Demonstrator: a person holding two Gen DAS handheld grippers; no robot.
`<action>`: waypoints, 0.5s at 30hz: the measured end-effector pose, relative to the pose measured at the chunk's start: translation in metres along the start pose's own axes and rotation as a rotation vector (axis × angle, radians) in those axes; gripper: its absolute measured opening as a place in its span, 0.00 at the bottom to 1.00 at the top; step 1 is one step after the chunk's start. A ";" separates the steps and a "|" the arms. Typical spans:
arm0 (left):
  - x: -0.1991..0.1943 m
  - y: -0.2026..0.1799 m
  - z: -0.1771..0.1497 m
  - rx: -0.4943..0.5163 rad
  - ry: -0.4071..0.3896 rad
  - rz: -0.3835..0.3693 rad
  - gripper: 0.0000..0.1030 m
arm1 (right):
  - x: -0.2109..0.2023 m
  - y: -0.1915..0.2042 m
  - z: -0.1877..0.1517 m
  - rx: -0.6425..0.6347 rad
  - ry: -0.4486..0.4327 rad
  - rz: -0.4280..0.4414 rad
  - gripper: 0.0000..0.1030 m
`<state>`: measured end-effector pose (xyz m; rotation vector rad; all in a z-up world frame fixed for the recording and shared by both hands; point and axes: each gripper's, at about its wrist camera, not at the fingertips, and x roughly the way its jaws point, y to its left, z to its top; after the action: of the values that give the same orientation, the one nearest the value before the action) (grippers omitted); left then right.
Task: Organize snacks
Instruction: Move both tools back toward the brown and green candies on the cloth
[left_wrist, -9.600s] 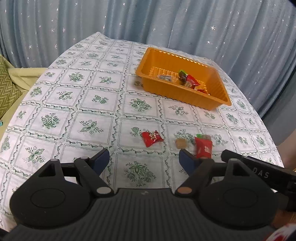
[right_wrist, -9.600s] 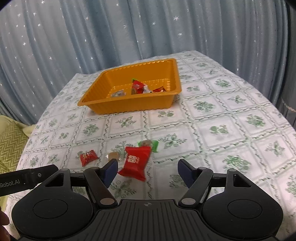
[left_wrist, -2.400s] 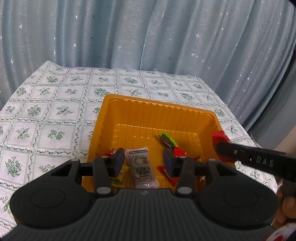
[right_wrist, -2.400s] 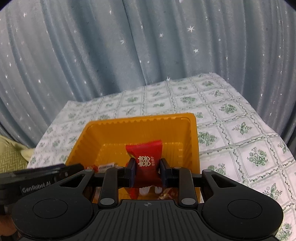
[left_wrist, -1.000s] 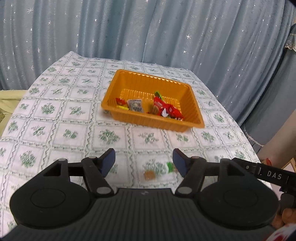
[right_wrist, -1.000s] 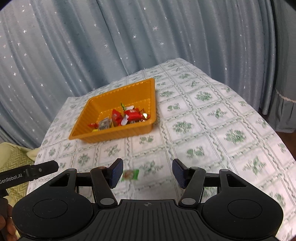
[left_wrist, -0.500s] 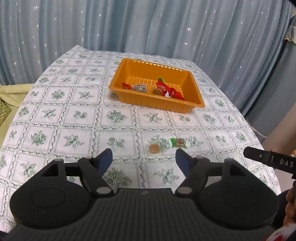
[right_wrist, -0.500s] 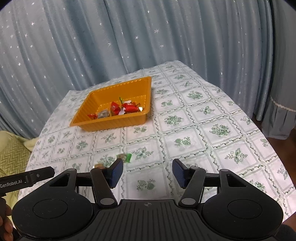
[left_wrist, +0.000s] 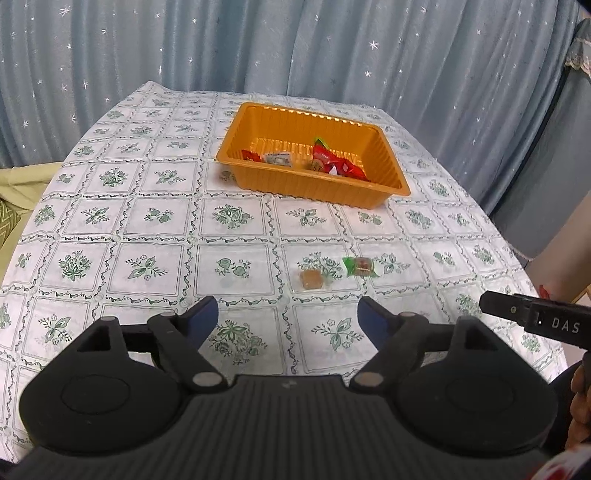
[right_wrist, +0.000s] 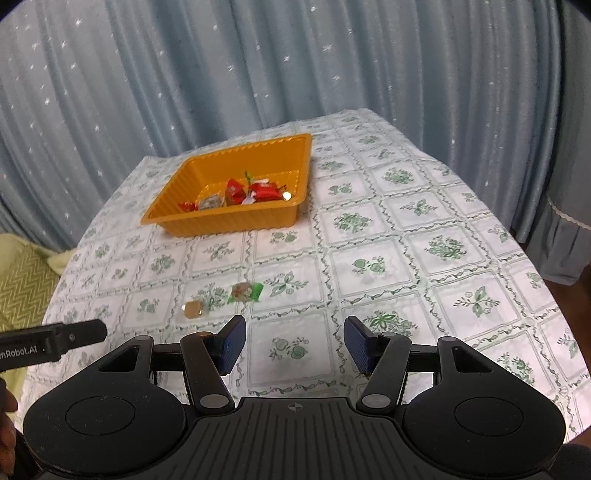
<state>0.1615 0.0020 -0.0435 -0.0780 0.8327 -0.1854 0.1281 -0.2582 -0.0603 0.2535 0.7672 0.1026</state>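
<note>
Red packet (right_wrist: 236, 192) now in tray (right_wrist: 221, 223), brown candy (left_wrist: 311, 278) loose

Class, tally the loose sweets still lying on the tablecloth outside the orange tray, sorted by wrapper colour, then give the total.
Clear-wrapped brown sweet: 1
Green-wrapped brown sweet: 1
Total outside the orange plastic tray: 2

Orange tray (left_wrist: 373, 194) seen as glossy ribbed plastic, wrappers (left_wrist: 334, 164) in it shiny foil-like, tablecloth (left_wrist: 155, 229) noted as matt printed cloth, curtain (right_wrist: 258, 74) soft draped fabric, gripper bodies (right_wrist: 291, 435) matt black ridged plastic
</note>
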 end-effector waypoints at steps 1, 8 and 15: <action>0.002 0.000 0.000 0.007 0.003 0.000 0.78 | 0.003 0.001 -0.001 -0.009 0.006 0.003 0.57; 0.016 0.007 0.002 0.065 0.026 -0.008 0.78 | 0.028 0.002 -0.002 -0.110 0.035 0.037 0.57; 0.040 0.010 0.011 0.136 0.041 -0.033 0.78 | 0.062 0.007 0.006 -0.267 0.058 0.089 0.57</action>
<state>0.1974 0.0036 -0.0666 0.0404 0.8577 -0.2747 0.1767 -0.2409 -0.0964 0.0311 0.7904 0.2957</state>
